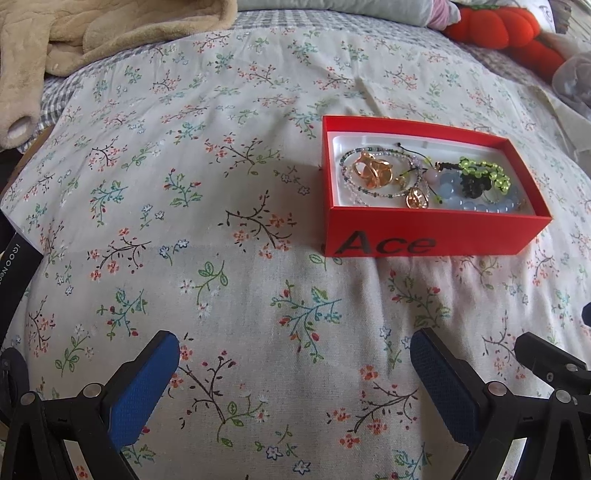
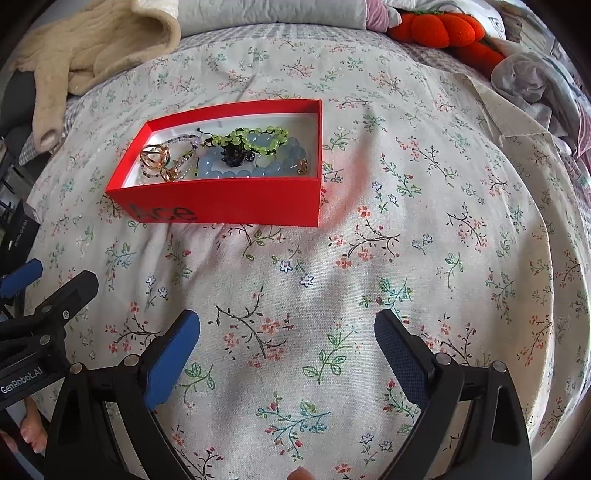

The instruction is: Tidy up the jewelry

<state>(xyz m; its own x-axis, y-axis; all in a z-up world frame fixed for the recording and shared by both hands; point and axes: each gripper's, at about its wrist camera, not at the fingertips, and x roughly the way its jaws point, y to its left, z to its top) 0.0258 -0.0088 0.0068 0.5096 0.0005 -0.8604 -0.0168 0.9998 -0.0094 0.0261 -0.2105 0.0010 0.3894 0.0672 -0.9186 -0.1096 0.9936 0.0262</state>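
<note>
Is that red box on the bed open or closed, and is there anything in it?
Open: the red box has no lid on, and its white inside holds bead bracelets and gold rings.

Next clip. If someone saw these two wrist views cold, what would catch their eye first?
The red box marked "Ace", sitting open on the floral bedspread, with jewelry heaped inside: gold rings at its left end, a green beaded bracelet over pale blue beads toward the right. Next, the orange plush toy at the far right edge of the bed. Both the left gripper and right gripper hover empty, jaws wide open.
</note>
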